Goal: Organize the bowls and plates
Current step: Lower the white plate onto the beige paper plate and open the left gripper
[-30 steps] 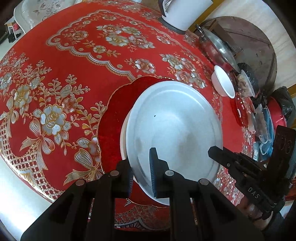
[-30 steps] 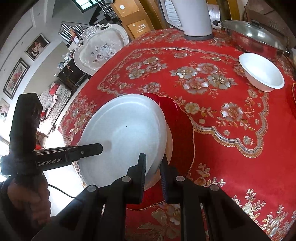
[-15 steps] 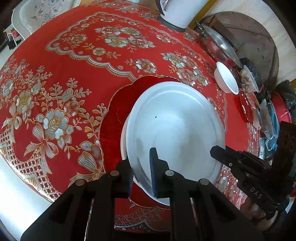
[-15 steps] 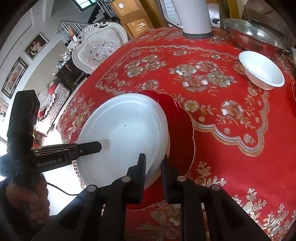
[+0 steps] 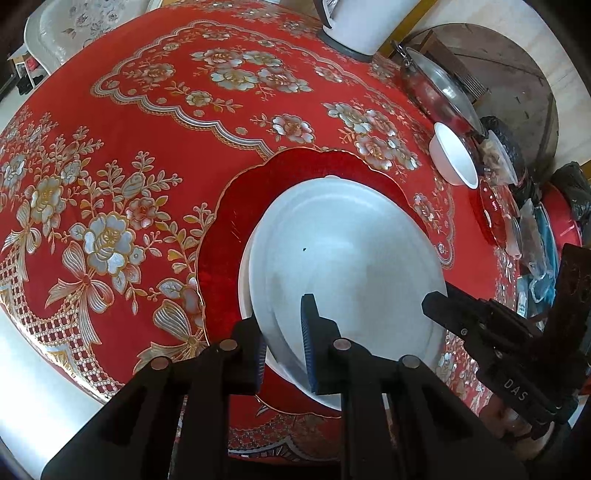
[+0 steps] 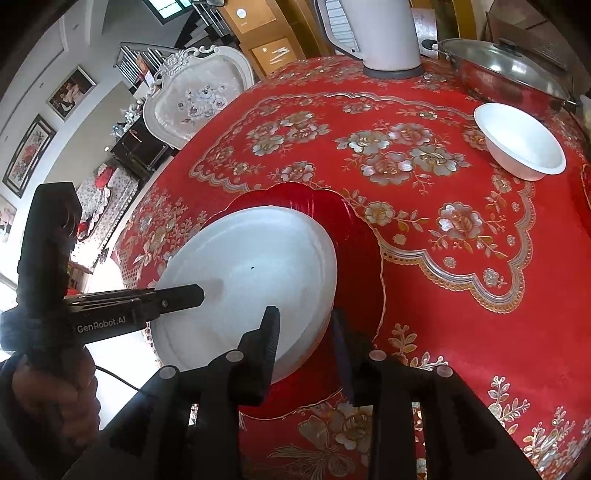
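**Change since half a second ago:** the right gripper (image 6: 304, 317) has let go. Its two black fingers, then pinched on the rim, now stand apart with the right edge of the white plate (image 6: 251, 266) loose between them. The left gripper (image 5: 282, 314) stays as it was, clamped across the plate's near rim, one ribbed pad on top and the other below.

**White plate:** round, smooth and glossy, with a shallow well, a broad flat rim and one dark speck near the middle. It sits near the front edge of the table, on top of a stack.

**Second white plate (image 5: 244, 284):** same shape. Only a thin crescent of its rim shows at the left, directly under the first.

**Red plate (image 5: 229, 236):** the largest of the stack and at the bottom. It is a shiny deep red, with a scalloped outline and a thin gold edge, and it shows on the far and left sides of the white plates.

**White bowl (image 6: 521, 144):** round, plain and deep-sided. It stands upright at the far right, well apart from the stack.

**Tablecloth (image 5: 110, 147):** a glossy red sheet printed with silver and gold flowers, bows and scalloped borders. It covers a round table.

**Kettle (image 6: 380, 33):** a white cylinder on a grey base at the far edge.

**Pan (image 6: 502, 70):** polished steel under a domed lid with a dark knob, just beyond the bowl.

**Chair (image 6: 199, 96):** a white carved frame with a pale floral back, at the far left of the table.

**Hand (image 6: 55, 398):** wrapped round the left gripper's black handle.
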Demonstrator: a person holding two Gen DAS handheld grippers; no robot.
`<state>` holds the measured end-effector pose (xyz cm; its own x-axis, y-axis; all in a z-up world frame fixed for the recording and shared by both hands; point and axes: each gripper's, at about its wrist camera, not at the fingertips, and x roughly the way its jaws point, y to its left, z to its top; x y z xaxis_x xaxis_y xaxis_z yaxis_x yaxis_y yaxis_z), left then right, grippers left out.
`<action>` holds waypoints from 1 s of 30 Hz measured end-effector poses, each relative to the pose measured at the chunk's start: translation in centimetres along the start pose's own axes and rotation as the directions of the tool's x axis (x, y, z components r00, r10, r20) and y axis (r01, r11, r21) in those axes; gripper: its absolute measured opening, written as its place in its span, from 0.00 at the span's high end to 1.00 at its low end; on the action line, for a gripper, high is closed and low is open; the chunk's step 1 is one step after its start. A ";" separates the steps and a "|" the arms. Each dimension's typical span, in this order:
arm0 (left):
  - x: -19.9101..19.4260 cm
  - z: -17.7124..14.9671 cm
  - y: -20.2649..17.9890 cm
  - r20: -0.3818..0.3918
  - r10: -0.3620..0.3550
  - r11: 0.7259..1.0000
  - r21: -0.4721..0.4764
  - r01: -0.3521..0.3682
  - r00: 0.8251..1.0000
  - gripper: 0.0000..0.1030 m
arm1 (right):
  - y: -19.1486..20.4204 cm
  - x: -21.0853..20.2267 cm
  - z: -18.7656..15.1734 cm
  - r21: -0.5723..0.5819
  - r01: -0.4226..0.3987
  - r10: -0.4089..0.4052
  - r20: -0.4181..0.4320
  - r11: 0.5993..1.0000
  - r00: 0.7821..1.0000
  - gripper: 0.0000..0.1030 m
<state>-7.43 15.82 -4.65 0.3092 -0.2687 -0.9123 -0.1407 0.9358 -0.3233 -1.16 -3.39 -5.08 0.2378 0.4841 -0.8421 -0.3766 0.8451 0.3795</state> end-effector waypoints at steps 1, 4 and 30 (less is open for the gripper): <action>0.0 0.0 0.0 0.000 0.000 1.000 -0.001 0.000 1.000 0.86 | 0.0 0.0 0.0 -0.001 -0.001 0.001 -0.001 1.000 1.000 0.70; 0.0 0.0 0.0 0.001 0.001 1.000 -0.002 -0.001 1.000 0.86 | 0.0 0.0 0.0 -0.004 0.001 -0.001 0.001 1.000 1.000 0.70; -0.3 0.1 -0.9 0.058 0.078 0.995 0.057 -0.082 0.995 0.87 | 0.4 0.2 -0.1 -0.085 0.076 -0.075 0.016 0.993 0.997 0.82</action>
<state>-7.27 15.06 -4.04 0.3517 -0.1807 -0.9185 -0.1115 0.9661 -0.2328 -1.35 -2.99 -5.19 0.2798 0.4227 -0.8620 -0.4322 0.8572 0.2801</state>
